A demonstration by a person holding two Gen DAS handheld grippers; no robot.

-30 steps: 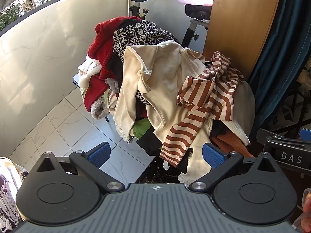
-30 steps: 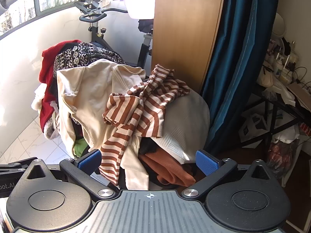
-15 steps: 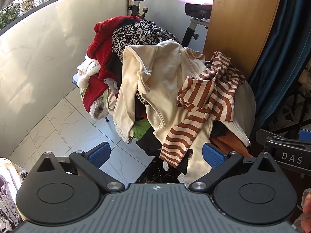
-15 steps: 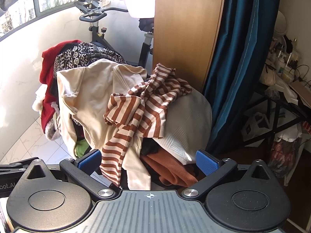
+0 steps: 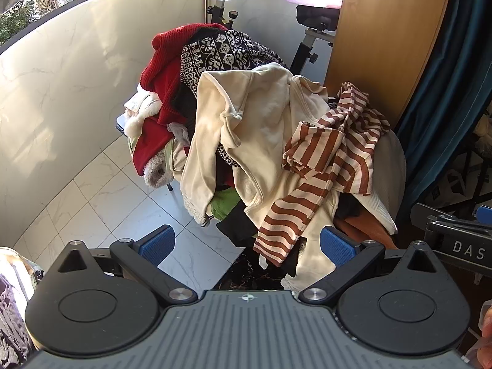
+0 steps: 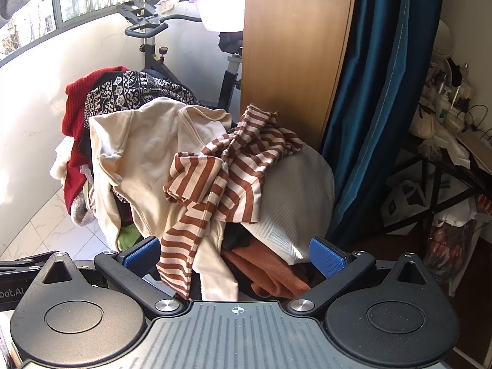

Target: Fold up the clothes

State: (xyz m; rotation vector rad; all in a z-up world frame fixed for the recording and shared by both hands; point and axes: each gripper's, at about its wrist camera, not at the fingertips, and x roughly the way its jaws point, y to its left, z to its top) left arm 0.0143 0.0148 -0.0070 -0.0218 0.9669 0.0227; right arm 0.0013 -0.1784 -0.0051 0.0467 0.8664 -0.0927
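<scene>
While both tools are hovering short of the laundry, the left gripper is holding its jaws wide apart, its blue ribbed pads gripping nothing and touching nothing. Across the bottom of the right wrist view, the right gripper is likewise standing spread, its textured blue fingertips bare, with cloth hanging just beyond them. Each tool is showing a ridged grey plate flanked by smooth black round housings and angular black links.

Filling the centre of both frames, the clothes pile is sitting heaped high and slumping over something hidden beneath. Nearest, a rust-and-cream striped top is lying crumpled, one sleeve dangling toward the lower centre. Beside it, a soft cream sweatshirt is draping down the pile's left face. At lower right of the heap, a white waffle-textured knit is bulging over an orange-brown cloth. Further up, a black-and-white patterned knit and a ribbed red garment are crowning the pile.

Behind, an exercise bike is standing by a glossy marble-look wall, with a wooden panel and a teal curtain rising at upper right.
</scene>
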